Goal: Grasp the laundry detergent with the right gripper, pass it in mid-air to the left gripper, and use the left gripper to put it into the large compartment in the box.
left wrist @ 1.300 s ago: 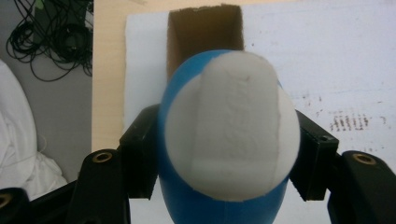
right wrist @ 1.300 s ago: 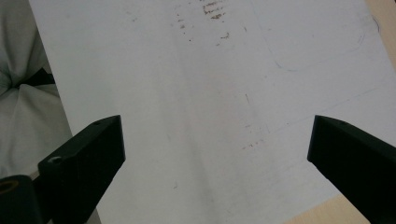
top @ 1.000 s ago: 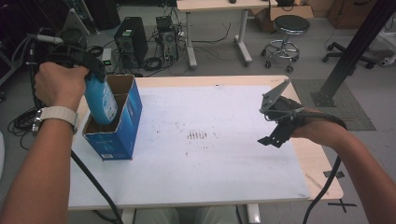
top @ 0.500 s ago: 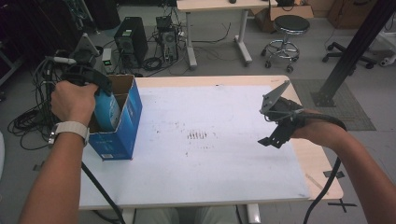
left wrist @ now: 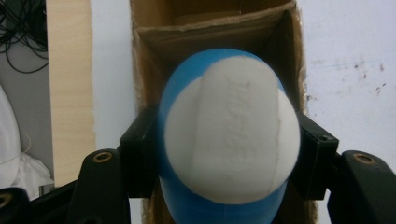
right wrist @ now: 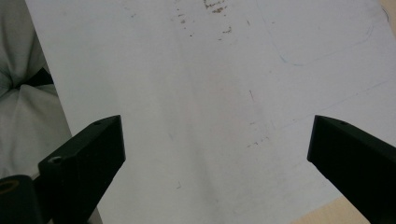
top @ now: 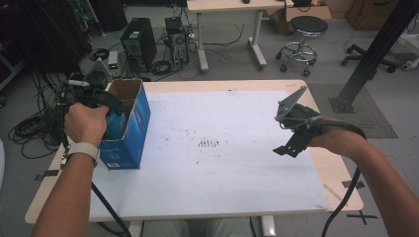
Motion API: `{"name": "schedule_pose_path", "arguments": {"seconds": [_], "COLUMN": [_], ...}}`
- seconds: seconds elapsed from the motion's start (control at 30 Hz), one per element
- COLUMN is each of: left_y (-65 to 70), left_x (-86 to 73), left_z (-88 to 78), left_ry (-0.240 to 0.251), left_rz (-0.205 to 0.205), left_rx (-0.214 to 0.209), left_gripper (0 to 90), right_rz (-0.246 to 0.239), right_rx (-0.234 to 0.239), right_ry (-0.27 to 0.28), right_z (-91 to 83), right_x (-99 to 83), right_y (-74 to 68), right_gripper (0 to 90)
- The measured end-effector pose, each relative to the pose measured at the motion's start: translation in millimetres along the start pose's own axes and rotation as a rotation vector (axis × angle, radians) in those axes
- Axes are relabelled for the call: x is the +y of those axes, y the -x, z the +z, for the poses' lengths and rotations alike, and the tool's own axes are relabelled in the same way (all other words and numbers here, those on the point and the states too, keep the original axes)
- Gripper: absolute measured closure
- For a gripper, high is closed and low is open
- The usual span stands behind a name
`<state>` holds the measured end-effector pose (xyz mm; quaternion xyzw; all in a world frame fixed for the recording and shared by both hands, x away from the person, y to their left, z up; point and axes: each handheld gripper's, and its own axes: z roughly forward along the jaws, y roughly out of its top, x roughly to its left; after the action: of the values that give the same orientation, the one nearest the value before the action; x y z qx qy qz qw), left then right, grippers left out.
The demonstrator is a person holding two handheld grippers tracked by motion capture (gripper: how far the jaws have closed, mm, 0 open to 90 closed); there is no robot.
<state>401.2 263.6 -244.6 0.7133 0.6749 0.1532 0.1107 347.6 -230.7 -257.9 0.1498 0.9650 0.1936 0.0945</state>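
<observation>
At the table's left edge, left gripper (left wrist: pixel 219 154) clamps the blue-and-white ball (left wrist: pixel 229 135), partly inside the blue box (top: pixel 136 126); release remains. Right gripper (right wrist: pixel 215 154) hovers wide apart, empty.

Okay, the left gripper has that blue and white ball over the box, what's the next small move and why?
Probably lower it a bit further, then open. The left gripper clamps the blue and white ball right over the open cardboard box, with bare cardboard below.

box (top: pixel 129 129) at table (top: pixel 237 192) left edge, ball (left wrist: pixel 229 135) in box opening
</observation>
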Motion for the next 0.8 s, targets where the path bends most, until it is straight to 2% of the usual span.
{"name": "schedule_pose_path", "arguments": {"seconds": [0.47, 0.8], "left_y": [3.4, 1.6], "left_x": [-6.3, -5.6], "left_z": [30.4, 33.9], "left_ry": [-0.049, -0.052], "left_rz": [0.018, 0.020], "left_rx": [-0.009, -0.017], "left_gripper": [38.2, 38.1], "right_rz": [0.004, 0.007], "right_rx": [0.009, 0.012], "right_ry": [-0.006, -0.007], "right_z": [3.1, 5.0], "right_x": [1.2, 2.1], "right_y": [-0.4, 0.4], "right_gripper": [4.0, 4.0]}}
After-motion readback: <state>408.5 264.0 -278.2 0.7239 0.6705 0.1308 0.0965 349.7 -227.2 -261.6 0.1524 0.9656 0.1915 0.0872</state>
